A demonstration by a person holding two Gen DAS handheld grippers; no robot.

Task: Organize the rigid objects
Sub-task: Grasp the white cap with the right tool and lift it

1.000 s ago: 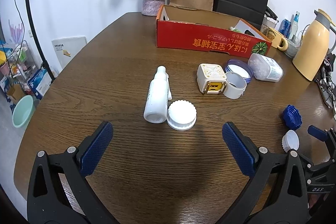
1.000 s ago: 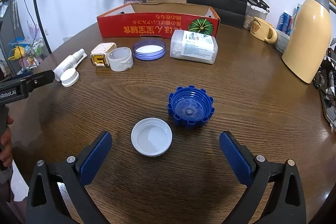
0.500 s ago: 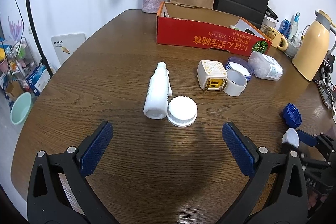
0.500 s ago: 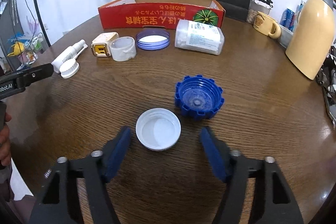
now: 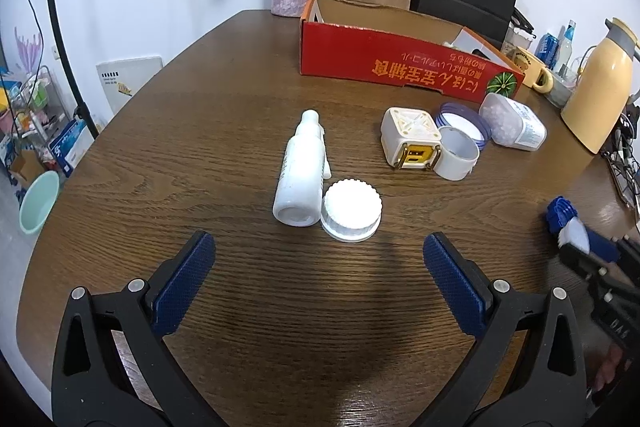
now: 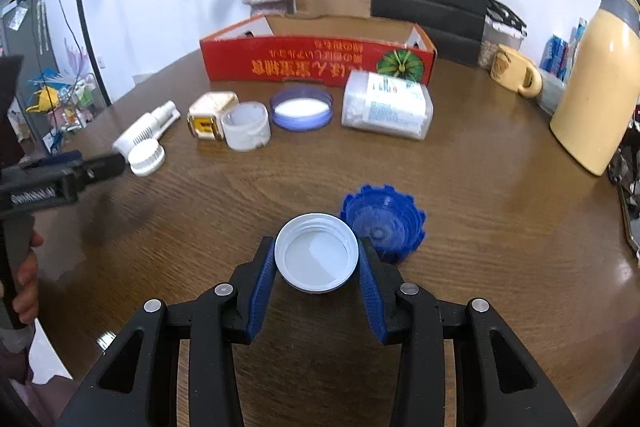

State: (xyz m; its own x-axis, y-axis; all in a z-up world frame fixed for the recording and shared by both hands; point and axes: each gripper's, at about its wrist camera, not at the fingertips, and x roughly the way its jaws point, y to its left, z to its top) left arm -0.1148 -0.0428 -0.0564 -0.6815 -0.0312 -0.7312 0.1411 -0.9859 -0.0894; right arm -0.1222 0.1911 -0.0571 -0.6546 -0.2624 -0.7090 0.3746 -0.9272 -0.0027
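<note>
Showing the right claw (image 6: 316, 281) just closed on the white cap (image 6: 316, 253) — pads touching its rim on both sides, open face up, low over the table (image 6: 500, 195). The blue cap (image 6: 384, 223) sits just beside it, far-right. The box (image 6: 320, 65) lies straight ahead at the far edge. The left claw (image 5: 316, 267) is wide open and empty, well apart to the left.
</note>
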